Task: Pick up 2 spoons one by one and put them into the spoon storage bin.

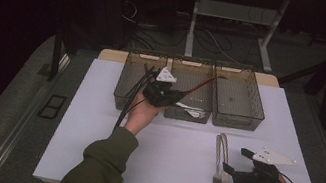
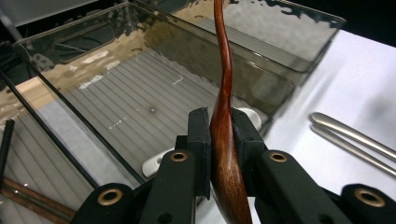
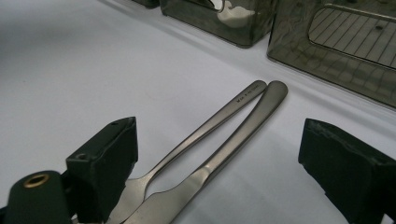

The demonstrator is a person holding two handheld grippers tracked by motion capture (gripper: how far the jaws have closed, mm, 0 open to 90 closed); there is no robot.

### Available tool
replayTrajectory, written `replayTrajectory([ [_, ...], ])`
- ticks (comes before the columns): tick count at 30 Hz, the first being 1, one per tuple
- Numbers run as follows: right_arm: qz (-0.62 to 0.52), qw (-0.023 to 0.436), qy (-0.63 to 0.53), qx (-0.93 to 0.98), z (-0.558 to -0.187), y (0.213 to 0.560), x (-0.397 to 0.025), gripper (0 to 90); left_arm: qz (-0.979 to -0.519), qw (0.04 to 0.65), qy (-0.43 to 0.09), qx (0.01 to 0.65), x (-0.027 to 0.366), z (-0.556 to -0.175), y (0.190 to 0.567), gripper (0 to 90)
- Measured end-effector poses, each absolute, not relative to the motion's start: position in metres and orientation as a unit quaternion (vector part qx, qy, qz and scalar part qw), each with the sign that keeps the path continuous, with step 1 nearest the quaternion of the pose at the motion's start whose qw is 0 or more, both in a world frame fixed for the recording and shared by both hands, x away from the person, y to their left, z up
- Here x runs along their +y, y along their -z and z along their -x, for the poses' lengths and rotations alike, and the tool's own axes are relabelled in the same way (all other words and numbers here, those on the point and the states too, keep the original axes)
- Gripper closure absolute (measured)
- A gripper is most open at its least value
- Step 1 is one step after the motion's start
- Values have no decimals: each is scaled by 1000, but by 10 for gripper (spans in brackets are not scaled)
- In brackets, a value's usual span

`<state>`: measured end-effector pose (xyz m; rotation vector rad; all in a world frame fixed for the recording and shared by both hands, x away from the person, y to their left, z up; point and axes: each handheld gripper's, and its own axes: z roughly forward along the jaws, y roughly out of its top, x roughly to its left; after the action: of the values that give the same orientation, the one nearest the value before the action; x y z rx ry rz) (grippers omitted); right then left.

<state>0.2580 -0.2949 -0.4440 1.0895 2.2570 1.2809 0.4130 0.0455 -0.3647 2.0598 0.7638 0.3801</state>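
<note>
Hand-held gripper on the left was clamped on a wooden spoon, pinching it near the bowl end with the long handle sticking up and out over the middle bin. So the spoon was in the air above that bin, not resting on anything, and a white spoon was already lying inside near the front wall.

Biggest risk as I saw it: the jaws held a curved, smooth bit of wood on its narrow edges. That kind of grip can let the spoon pivot or slide out, and with most of the length hanging free, a quick tilt could have swung it. If it had dropped from there it might have hit the bin's rim and bounced onto the worktop, or the handle tip could have caught the far wall on the way down.

Right hand-held gripper was wide open, low over the fork and knife, which lay touching side by side near the right bin. Closing there could easily have grabbed both at once, or squeezed one out sideways, since thin flat metal on a smooth white surface skates around.
</note>
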Motion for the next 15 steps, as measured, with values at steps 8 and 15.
replayTrajectory([
  [8,-382,161,-451,790,-258,444,-295,115,-835,412,-161,326,35,-433,368,791],
  [15,-382,162,-451,790,-258,443,-296,116,-846,377,-157,342,25,-445,378,790],
])
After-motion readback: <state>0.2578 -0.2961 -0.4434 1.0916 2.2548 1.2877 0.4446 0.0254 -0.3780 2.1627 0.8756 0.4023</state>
